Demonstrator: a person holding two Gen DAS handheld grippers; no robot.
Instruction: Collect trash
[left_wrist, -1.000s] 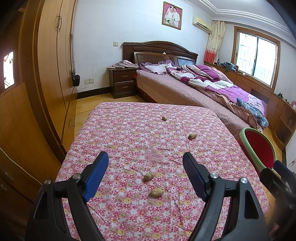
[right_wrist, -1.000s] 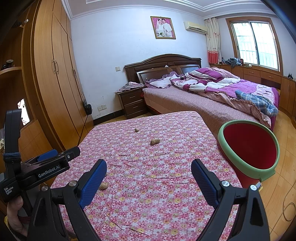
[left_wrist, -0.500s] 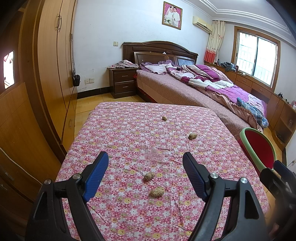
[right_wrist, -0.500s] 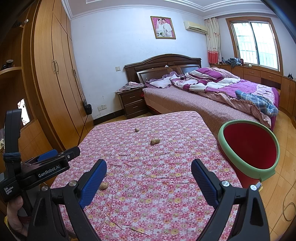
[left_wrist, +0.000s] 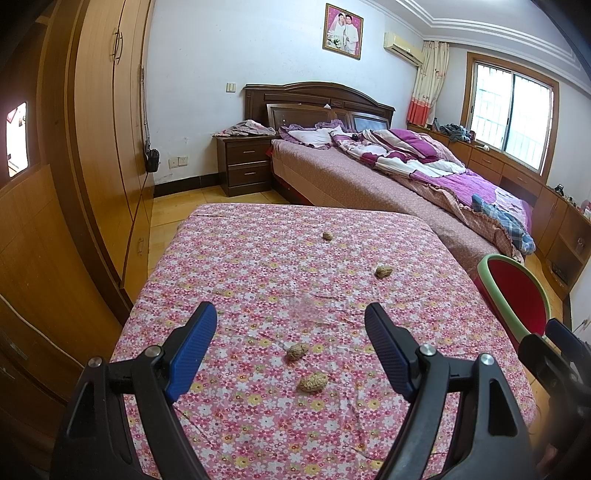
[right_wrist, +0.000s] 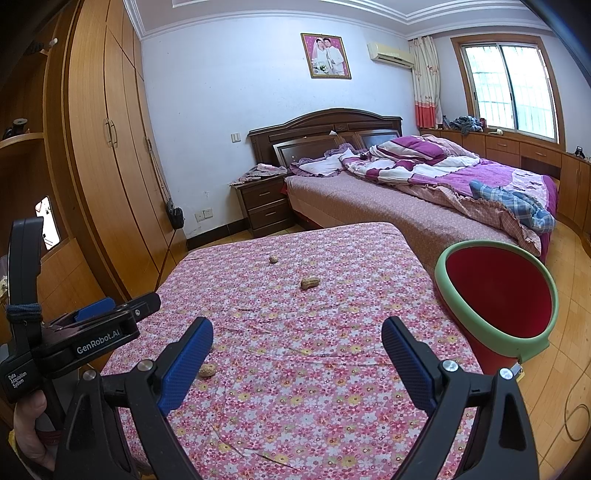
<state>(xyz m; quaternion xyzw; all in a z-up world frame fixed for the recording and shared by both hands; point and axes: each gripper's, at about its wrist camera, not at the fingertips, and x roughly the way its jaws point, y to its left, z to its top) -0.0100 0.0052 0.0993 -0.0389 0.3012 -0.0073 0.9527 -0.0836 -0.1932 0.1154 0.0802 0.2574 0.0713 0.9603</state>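
Several peanut shells lie on a table with a pink floral cloth (left_wrist: 229, 266). In the left wrist view two shells sit close, one nearer (left_wrist: 313, 381) and one just beyond (left_wrist: 297, 350); two more lie farther off, one at the right (left_wrist: 383, 272) and one at the far end (left_wrist: 327, 235). My left gripper (left_wrist: 291, 334) is open and empty, above the two near shells. My right gripper (right_wrist: 297, 345) is open and empty over the cloth (right_wrist: 332, 387). A near shell (right_wrist: 207, 369) lies by its left finger; others lie farther away (right_wrist: 309, 283). A red bin with a green rim (right_wrist: 496, 301) stands to the right of the table.
A bed with purple bedding (left_wrist: 406, 173) stands beyond the table. A wooden wardrobe (left_wrist: 103, 147) runs along the left. A nightstand (left_wrist: 245, 166) is by the far wall. The bin also shows at the right in the left wrist view (left_wrist: 517, 295).
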